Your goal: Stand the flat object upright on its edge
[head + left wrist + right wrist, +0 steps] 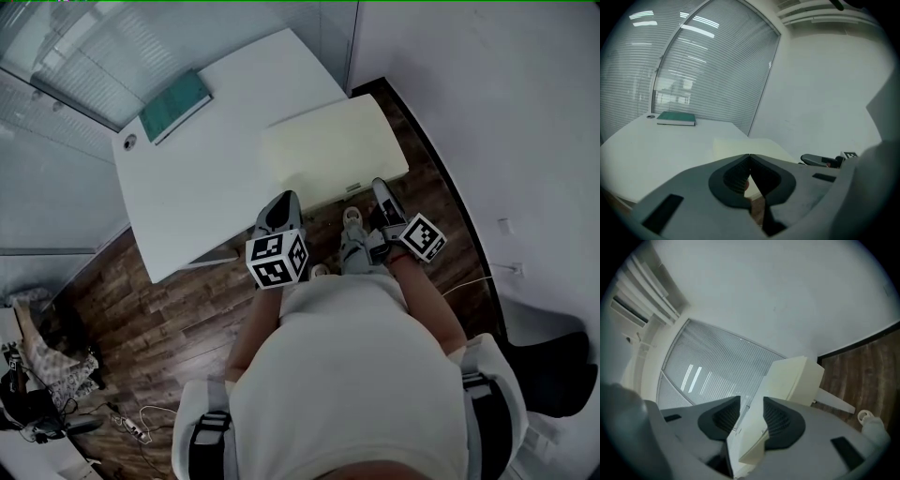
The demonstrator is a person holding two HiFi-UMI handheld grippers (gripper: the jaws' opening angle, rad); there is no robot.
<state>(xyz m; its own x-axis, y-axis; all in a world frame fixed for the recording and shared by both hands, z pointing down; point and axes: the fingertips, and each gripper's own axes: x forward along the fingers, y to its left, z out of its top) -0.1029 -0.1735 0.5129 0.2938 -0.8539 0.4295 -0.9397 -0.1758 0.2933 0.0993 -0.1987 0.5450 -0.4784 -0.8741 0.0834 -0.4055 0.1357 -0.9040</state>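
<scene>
The flat object is a green book [175,103] lying flat near the far left corner of the white desk [206,187]. In the left gripper view the green book [676,118] lies far off by the blinds. My left gripper [283,201] hovers over the desk's near edge, close to my body, and far from the book. Its tips [749,155] meet with nothing between them. My right gripper [381,189] is beside it at the near edge of a cream side table [328,150]. The right gripper [751,401] stands with a gap between its jaws and holds nothing.
The cream side table [794,380] butts against the desk's right side by the white wall. A glass partition with blinds [693,70] runs behind the desk. Dark wood floor [169,309] lies around me, with cables and clutter [56,394] at the lower left.
</scene>
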